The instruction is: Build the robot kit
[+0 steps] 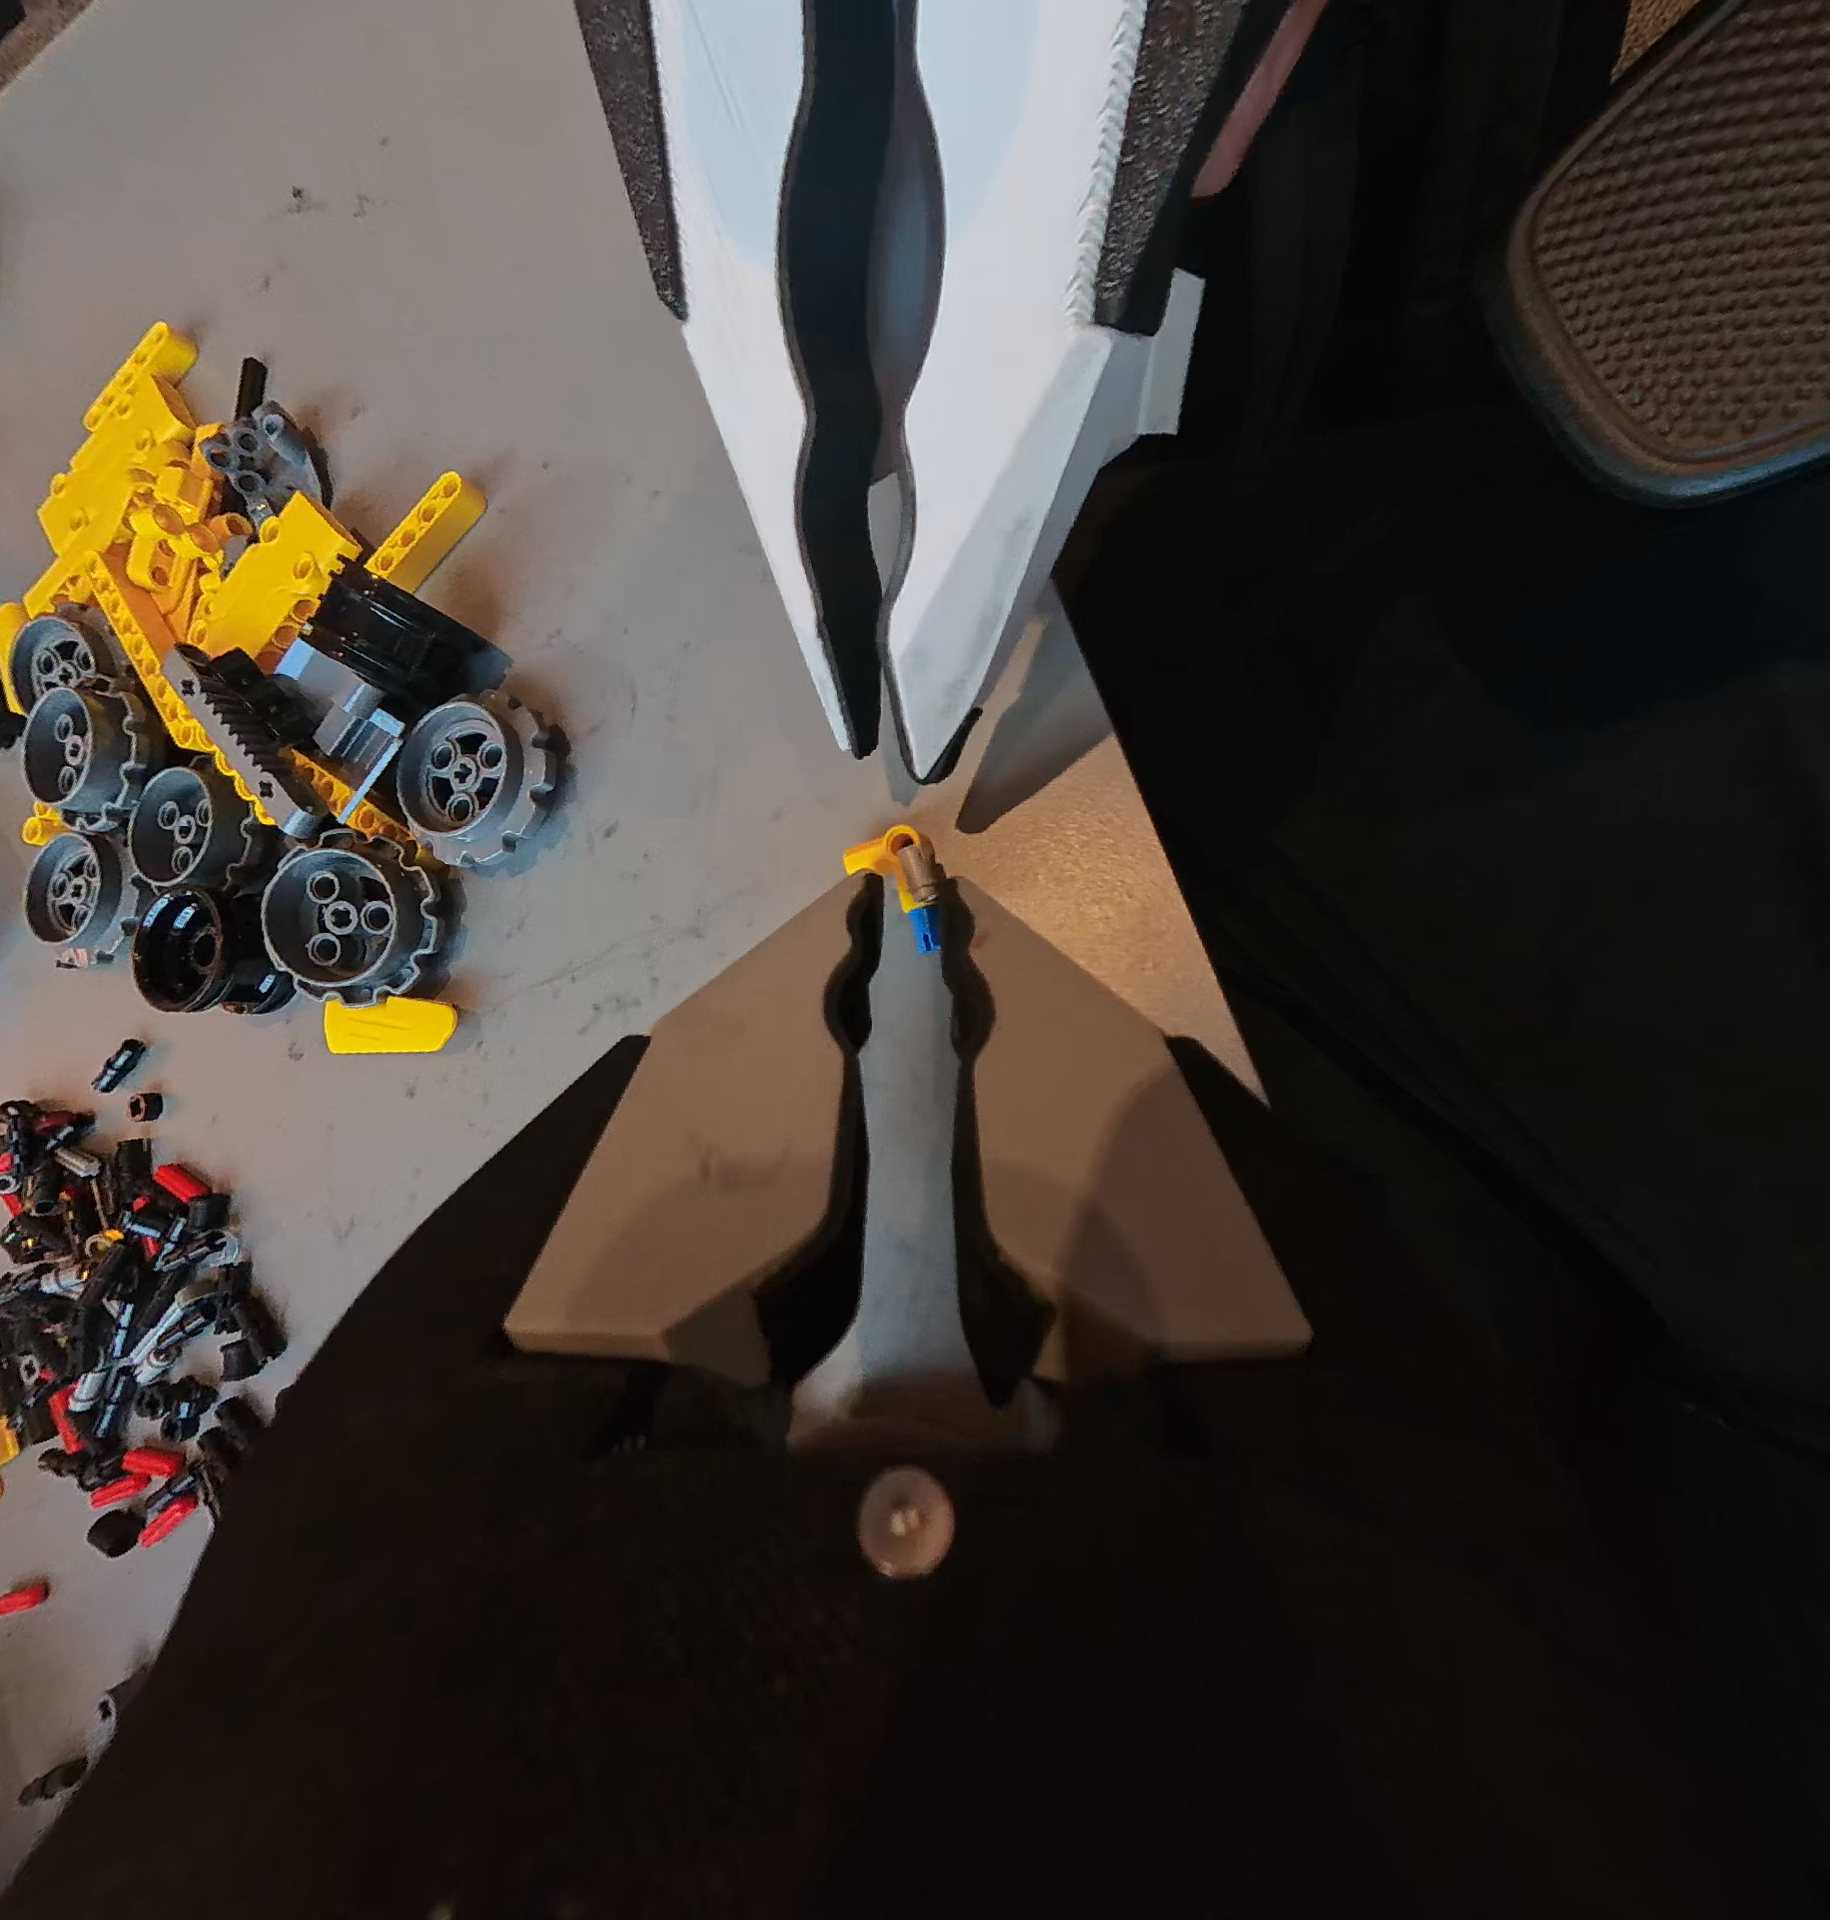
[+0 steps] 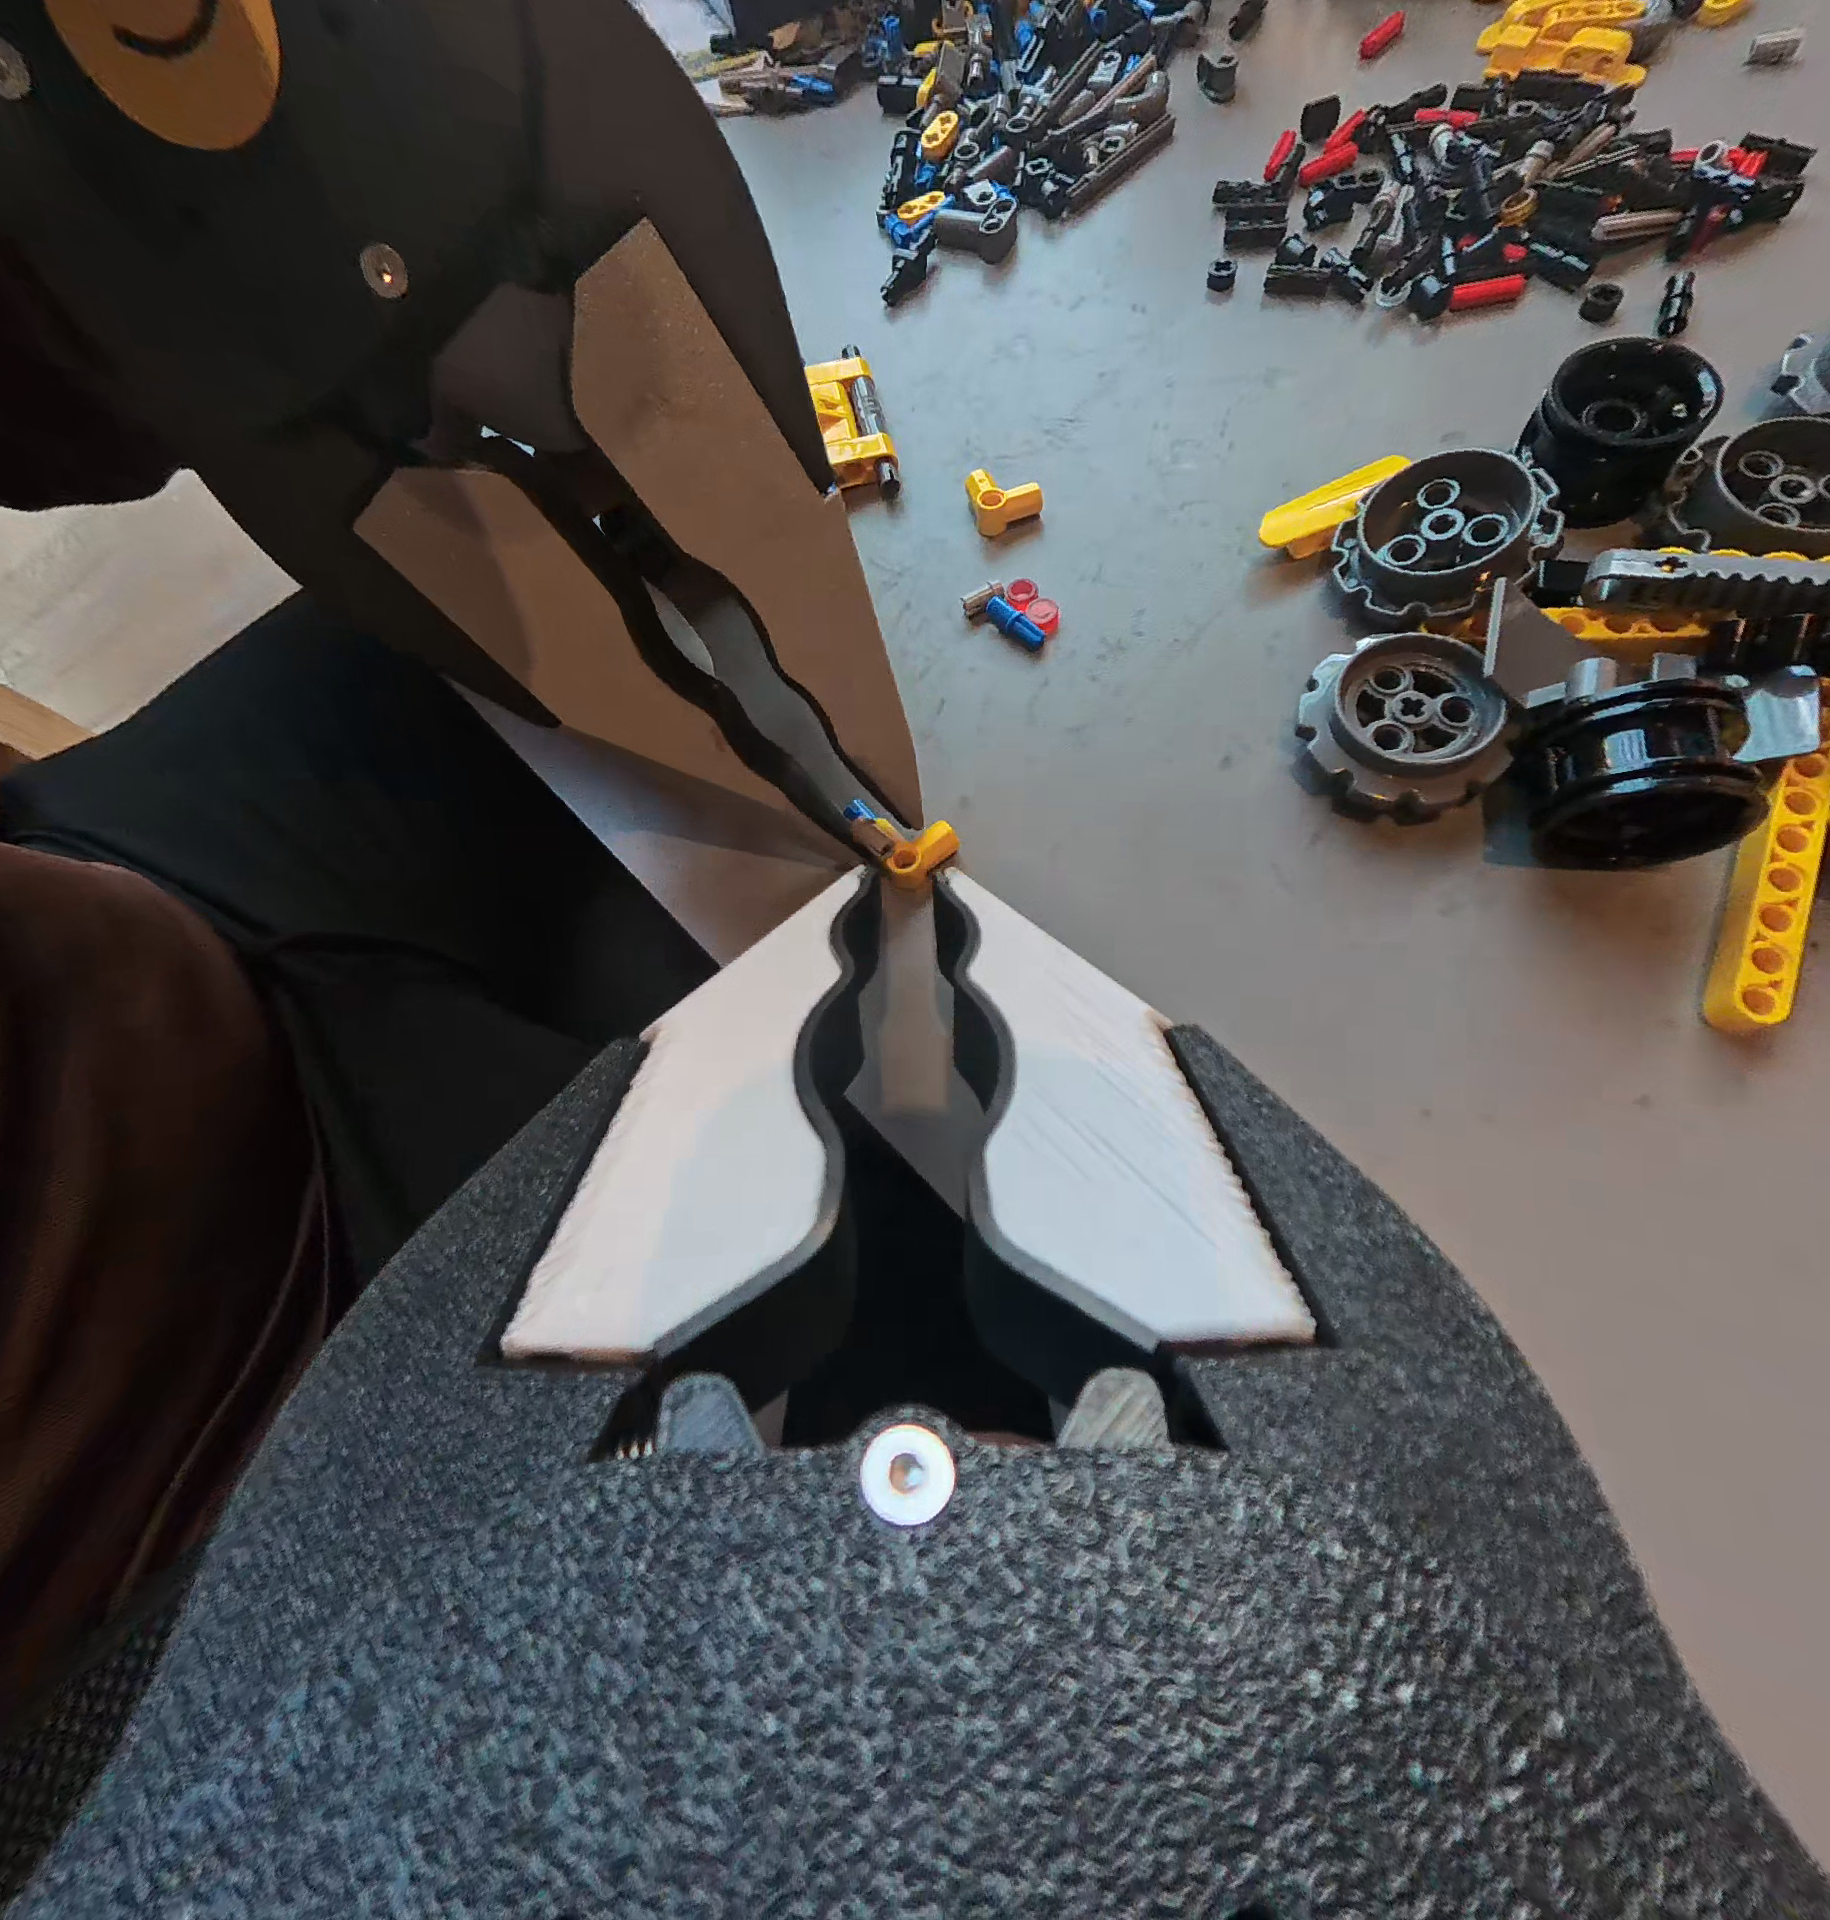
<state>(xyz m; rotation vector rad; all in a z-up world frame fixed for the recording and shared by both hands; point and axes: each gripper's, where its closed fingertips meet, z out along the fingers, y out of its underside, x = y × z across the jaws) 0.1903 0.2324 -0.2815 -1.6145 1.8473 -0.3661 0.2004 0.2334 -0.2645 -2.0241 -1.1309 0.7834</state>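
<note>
Left tongs: the tan-fingered left gripper [image 1: 906, 894] is pinched together on a blue and tan pin [image 1: 923, 914], with the pin's blue end lying back between the fingers.
Yellow piece: a small yellow connector [image 1: 880, 854] sits on the front end of that pin, right at the left tips, above the grey table [image 1: 599, 520].
Right tongs: the white-fingered right gripper [image 2: 906, 878] comes in from the opposite side, tips nearly together, nose to nose with the left one; in the right wrist view the connector sits right at its tips, but whether they actually bite it, I cannot tell.
Left of the left tongs: a half-built yellow vehicle [image 1: 215, 582] lies among loose grey wheels [image 1: 475, 779], well apart from the tips.
Nearer, same side: a heap of small black and red pins [image 1: 111, 1278].
Beyond the right tongs: a spare yellow connector [image 2: 999, 501] and a blue pin with red studs [image 2: 1020, 615] lie loose on the table.
</note>
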